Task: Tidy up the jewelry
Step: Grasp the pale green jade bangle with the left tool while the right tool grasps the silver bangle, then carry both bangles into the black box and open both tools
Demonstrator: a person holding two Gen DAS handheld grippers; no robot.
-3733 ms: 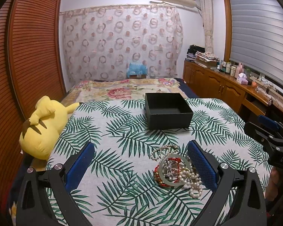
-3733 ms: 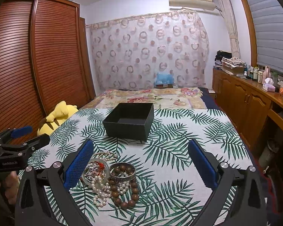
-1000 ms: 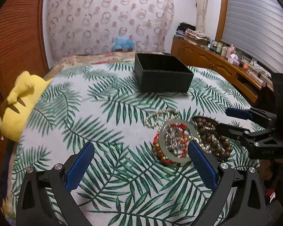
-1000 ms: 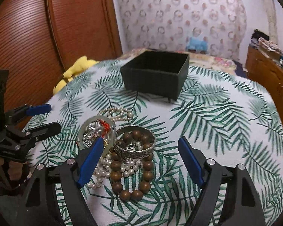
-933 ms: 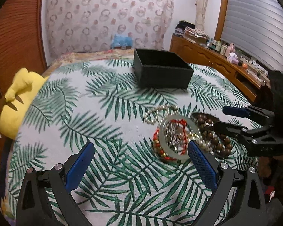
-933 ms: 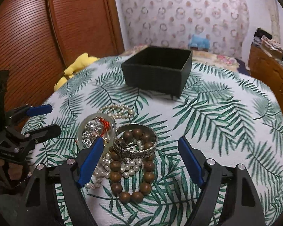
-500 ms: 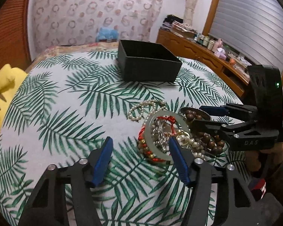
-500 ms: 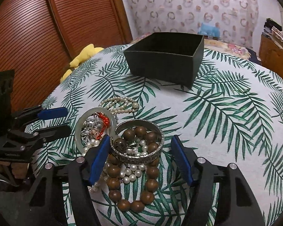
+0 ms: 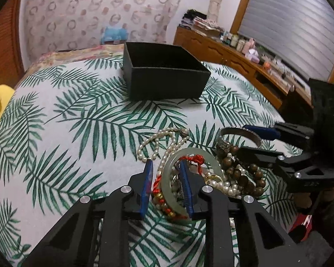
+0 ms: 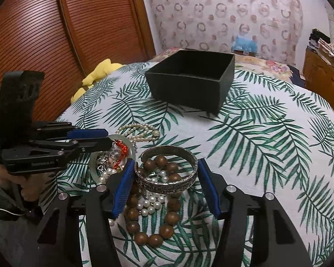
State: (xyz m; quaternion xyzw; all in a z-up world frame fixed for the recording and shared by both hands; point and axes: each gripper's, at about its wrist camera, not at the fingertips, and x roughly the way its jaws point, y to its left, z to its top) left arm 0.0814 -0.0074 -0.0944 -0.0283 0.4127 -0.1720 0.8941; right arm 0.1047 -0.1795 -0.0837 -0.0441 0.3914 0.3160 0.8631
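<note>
A heap of jewelry lies on the palm-leaf cloth. My left gripper (image 9: 165, 169) is nearly shut around the rim of a pale green jade bangle (image 9: 190, 153) with a red cord; it also shows in the right wrist view (image 10: 104, 139). My right gripper (image 10: 165, 166) has closed around a silver bangle (image 10: 167, 182), pads at both its sides; it also shows in the left wrist view (image 9: 240, 132). Brown wooden beads (image 10: 153, 235) and pearl strands (image 9: 158, 142) lie around them. An open black box (image 9: 164, 75) stands behind the heap.
A yellow plush toy (image 10: 95, 73) lies at the bed's left edge. A wooden dresser (image 9: 233, 55) with small bottles runs along the right. A wooden wardrobe (image 10: 55, 33) stands on the left and a curtain (image 9: 95, 13) hangs behind.
Both grippers moved down into the heap and narrowed. The left closed on the jade bangle's rim; the right closed around the silver bangle.
</note>
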